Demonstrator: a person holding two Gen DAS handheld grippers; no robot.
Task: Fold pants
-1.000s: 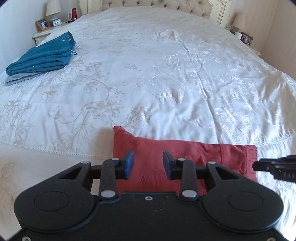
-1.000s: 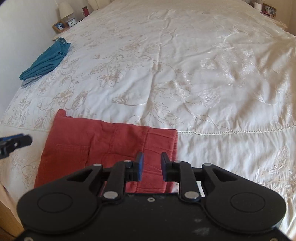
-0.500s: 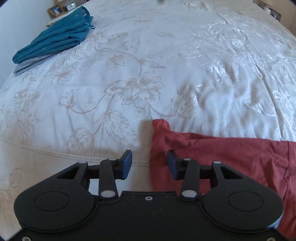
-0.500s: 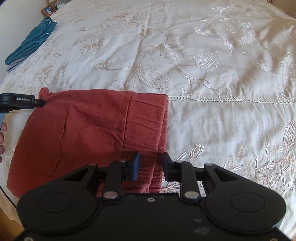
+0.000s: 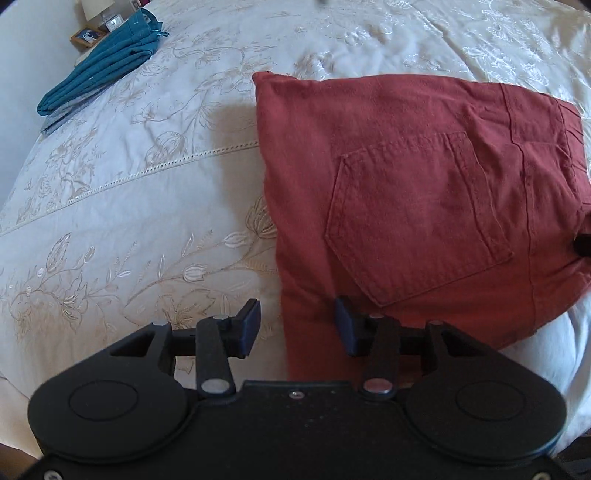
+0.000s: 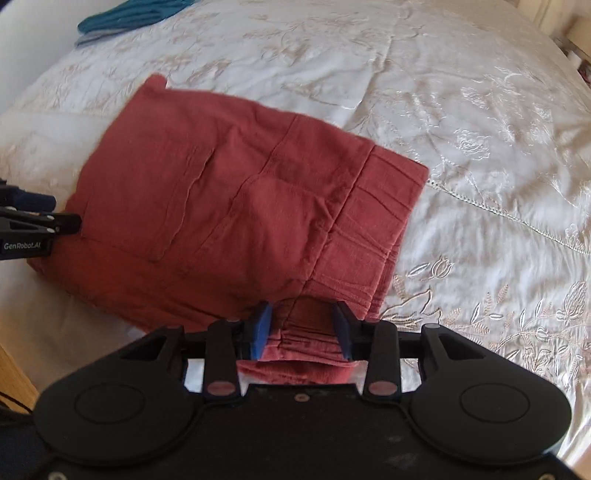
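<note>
With both grippers, left (image 5: 295,325) and right (image 6: 302,330), spread and holding nothing, we'd pinch the soft, limp folded rust-red cotton pants (image 6: 236,210) at their thick edges.

A white bedspread (image 5: 122,206) embroidered with pale gold flowers covers the bed. At the upper left of the left wrist view lie folded teal clothes (image 5: 103,70), with a framed photo (image 5: 86,36) and a small clock (image 5: 113,23) just beyond them.

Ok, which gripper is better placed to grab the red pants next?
Right. The right gripper already has the red pants waistband edge between its open jaws; the left gripper only straddles their side edge.
</note>
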